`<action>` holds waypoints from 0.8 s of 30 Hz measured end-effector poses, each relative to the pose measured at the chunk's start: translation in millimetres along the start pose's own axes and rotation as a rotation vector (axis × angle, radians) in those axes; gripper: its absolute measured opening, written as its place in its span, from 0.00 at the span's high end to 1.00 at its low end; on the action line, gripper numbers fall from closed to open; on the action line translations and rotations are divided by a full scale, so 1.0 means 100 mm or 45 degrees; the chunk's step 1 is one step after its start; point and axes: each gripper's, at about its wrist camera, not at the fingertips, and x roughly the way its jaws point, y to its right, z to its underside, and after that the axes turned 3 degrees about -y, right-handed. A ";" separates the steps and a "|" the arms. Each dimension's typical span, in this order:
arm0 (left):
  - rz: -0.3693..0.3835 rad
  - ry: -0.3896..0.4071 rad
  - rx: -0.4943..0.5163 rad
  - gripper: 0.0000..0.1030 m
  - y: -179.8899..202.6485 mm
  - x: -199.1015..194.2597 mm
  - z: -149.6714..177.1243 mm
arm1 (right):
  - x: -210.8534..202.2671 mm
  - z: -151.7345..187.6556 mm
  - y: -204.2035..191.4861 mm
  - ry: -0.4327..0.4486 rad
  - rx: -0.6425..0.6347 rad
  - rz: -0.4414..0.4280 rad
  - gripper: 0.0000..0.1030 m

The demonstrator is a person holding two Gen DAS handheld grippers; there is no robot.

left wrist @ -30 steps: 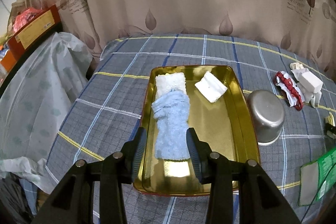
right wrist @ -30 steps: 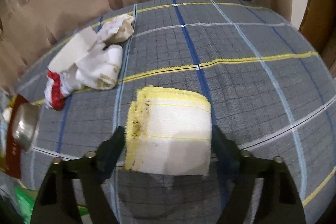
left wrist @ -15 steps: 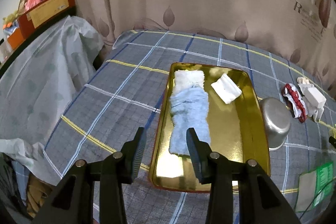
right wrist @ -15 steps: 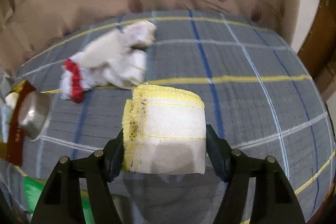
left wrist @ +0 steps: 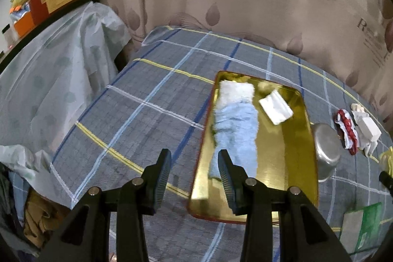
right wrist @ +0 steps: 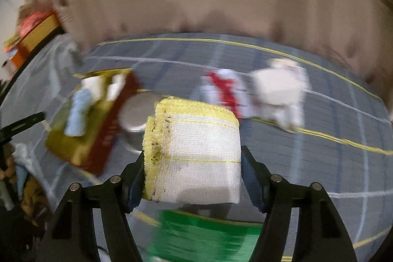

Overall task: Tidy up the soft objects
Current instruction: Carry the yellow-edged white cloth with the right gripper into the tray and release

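My right gripper (right wrist: pixel 192 163) is shut on a folded white cloth with yellow edging (right wrist: pixel 196 154) and holds it in the air above the plaid table cover; this view is blurred. Left of it, in the same view, lies the gold tray (right wrist: pixel 103 134). In the left wrist view the gold tray (left wrist: pixel 282 158) holds a light blue towel (left wrist: pixel 235 129) laid over a fluffy white towel (left wrist: pixel 234 90), and a small folded white cloth (left wrist: pixel 276 107). My left gripper (left wrist: pixel 194 171) is open and empty, above the tray's near left edge.
An upturned metal bowl (left wrist: pixel 324 146) sits right of the tray. Beyond it lie a red-and-white cloth (left wrist: pixel 346 131) and a white cloth (left wrist: pixel 367 129). A green packet (left wrist: pixel 363 222) lies at the near right. A plastic-covered heap (left wrist: pixel 56 80) stands at the left, and a curtain hangs behind.
My right gripper closed on the folded cloth, lifted it off the table and swung left toward the tray. My left gripper drew left off the blue towel and rolled a little.
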 end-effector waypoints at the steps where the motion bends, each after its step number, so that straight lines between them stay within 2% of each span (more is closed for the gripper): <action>1: -0.004 -0.001 -0.006 0.61 -0.03 0.00 0.00 | 0.03 -0.02 -0.11 -0.006 -0.026 -0.020 0.37; 5: -0.043 -0.002 -0.037 0.61 -0.15 0.01 -0.03 | 0.20 -0.13 -0.58 -0.029 -0.124 -0.101 0.37; 12: -0.077 -0.008 -0.094 0.61 -0.35 0.03 -0.07 | 0.57 -0.37 -1.31 -0.058 -0.246 -0.175 0.37; 18: -0.125 0.003 -0.163 0.61 -0.53 0.03 -0.10 | 0.92 -0.56 -1.76 -0.060 -0.330 -0.137 0.37; 24: -0.129 -0.008 -0.204 0.61 -0.66 0.06 -0.11 | 1.27 -0.75 -1.92 -0.073 -0.335 -0.084 0.36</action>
